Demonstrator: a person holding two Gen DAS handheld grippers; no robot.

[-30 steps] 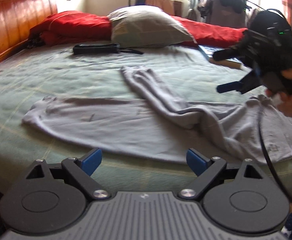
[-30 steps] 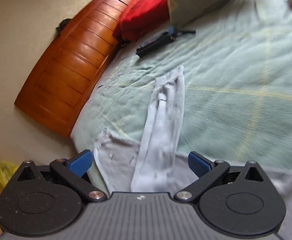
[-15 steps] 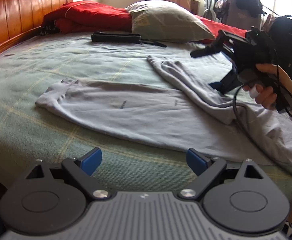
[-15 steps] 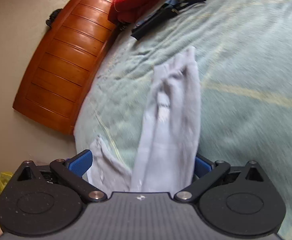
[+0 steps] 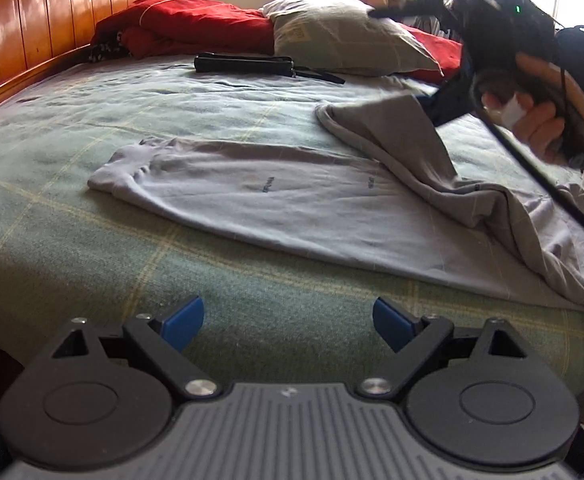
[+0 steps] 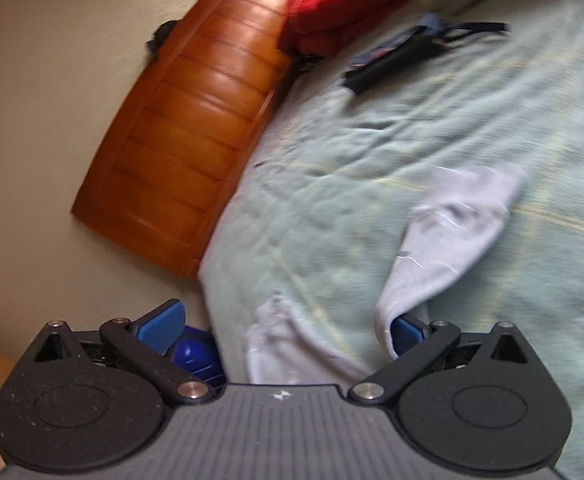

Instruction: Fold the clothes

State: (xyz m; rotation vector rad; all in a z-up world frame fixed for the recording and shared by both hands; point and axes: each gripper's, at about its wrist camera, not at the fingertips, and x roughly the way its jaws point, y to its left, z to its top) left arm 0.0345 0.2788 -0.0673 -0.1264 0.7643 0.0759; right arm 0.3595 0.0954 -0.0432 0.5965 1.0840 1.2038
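Note:
A light grey long garment (image 5: 272, 200) lies spread across the green bed cover (image 5: 92, 128). One long strip of it (image 5: 391, 132) is raised at its far end, where it hangs over one finger of my right gripper (image 5: 403, 64), held by a hand (image 5: 539, 128) at the upper right. In the right wrist view, the right gripper (image 6: 286, 326) stands wide open, with the grey cloth (image 6: 451, 232) draped over its right finger (image 6: 407, 330). My left gripper (image 5: 288, 322) is open at the bed's near edge, short of the garment, with nothing between its fingers.
A pillow (image 5: 343, 36), a red blanket (image 5: 196, 24) and a black pouch (image 5: 244, 65) lie at the far end of the bed. The wooden headboard (image 5: 32, 20) runs along the left. A black cable (image 5: 551, 192) hangs from the right gripper over the garment.
The right gripper has risen and lifted the end of the grey strip off the bed. The left gripper has shifted left along the bed edge, still open.

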